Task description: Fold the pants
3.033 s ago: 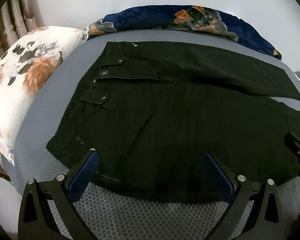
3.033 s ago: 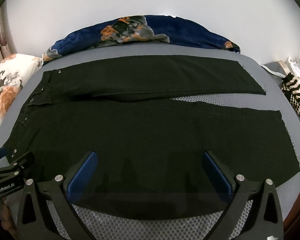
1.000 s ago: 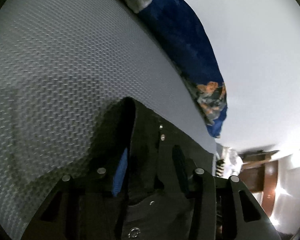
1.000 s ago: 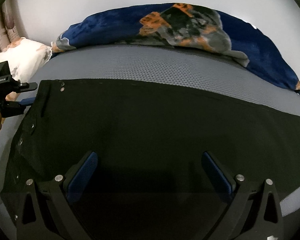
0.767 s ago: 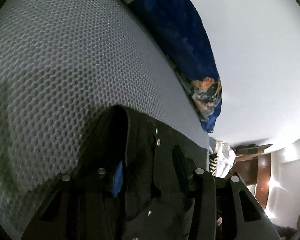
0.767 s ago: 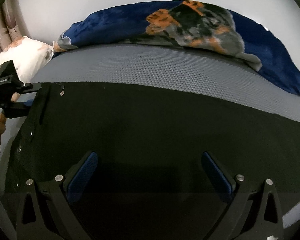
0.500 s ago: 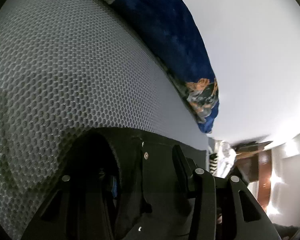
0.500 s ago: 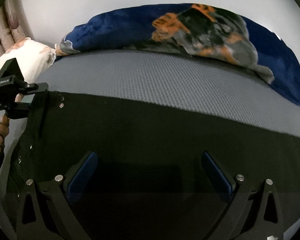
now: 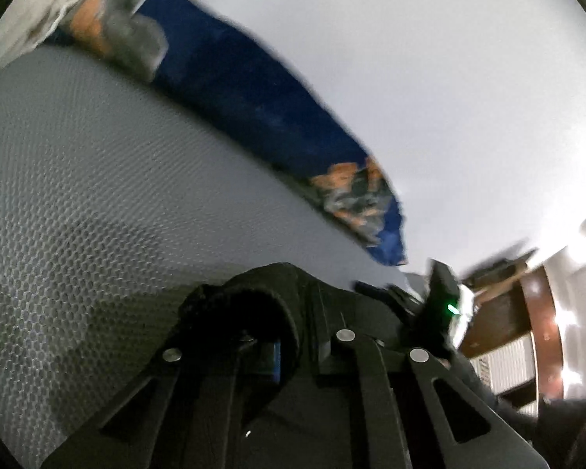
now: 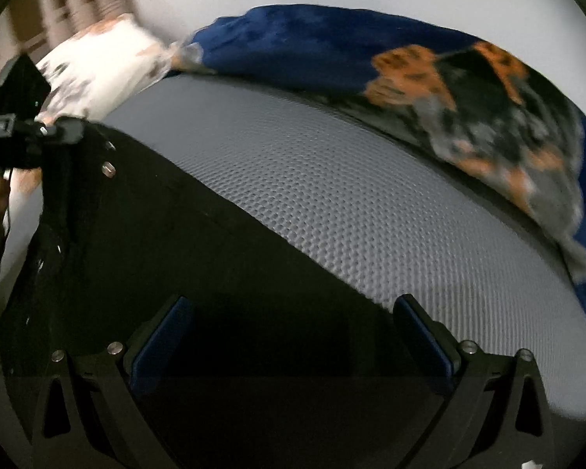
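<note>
The black pants (image 10: pixel 144 242) lie on the grey mesh bed surface (image 10: pixel 332 203). My left gripper (image 9: pixel 293 336) is shut on the pants' waistband (image 9: pixel 254 293), which bunches up over its fingers and is lifted off the bed. The left gripper also shows at the far left of the right wrist view (image 10: pixel 39 136), at the waistband corner with its metal studs. My right gripper (image 10: pixel 289 336) is open over the far edge of the pant leg, with dark cloth between its blue pads (image 10: pixel 164 328).
A navy floral blanket (image 10: pixel 429 66) lies along the back of the bed against the white wall. A white floral pillow (image 10: pixel 105 62) sits at the left end. Wooden furniture (image 9: pixel 527 328) stands beyond the bed's right end.
My left gripper has closed fully on the waistband and lifted it, bunching the cloth. My right gripper has moved further over the far edge of the leg and stays open.
</note>
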Tool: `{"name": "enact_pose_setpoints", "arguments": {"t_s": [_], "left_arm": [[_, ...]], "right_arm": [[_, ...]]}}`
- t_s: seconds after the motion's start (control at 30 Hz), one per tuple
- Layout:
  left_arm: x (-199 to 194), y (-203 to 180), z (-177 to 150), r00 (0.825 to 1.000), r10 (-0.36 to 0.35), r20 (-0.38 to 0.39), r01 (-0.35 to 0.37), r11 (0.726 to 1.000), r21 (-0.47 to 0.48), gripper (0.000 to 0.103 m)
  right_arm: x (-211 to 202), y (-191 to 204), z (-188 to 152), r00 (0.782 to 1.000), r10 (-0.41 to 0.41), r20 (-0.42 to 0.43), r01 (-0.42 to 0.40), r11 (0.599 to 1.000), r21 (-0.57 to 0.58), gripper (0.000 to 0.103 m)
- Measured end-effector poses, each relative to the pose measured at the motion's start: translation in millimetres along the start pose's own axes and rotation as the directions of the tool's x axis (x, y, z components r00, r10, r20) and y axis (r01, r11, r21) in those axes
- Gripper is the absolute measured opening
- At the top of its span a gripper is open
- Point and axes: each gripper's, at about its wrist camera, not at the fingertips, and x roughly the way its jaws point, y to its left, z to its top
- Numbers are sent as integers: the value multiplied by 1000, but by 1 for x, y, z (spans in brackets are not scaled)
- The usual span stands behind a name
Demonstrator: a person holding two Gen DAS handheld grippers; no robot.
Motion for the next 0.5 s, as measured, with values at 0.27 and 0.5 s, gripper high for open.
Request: {"name": "enact_pose_setpoints", "arguments": {"t_s": [0.27, 0.5], "left_arm": [[-31, -37, -20, 999, -47, 26, 43, 990, 133, 10], [-38, -41, -19, 999, -16, 34, 11, 990, 142, 10]], "right_arm": [[20, -21, 25, 964, 201, -173, -226, 964, -142, 101], [20, -53, 16, 918, 277, -284, -324, 937, -133, 64]]}}
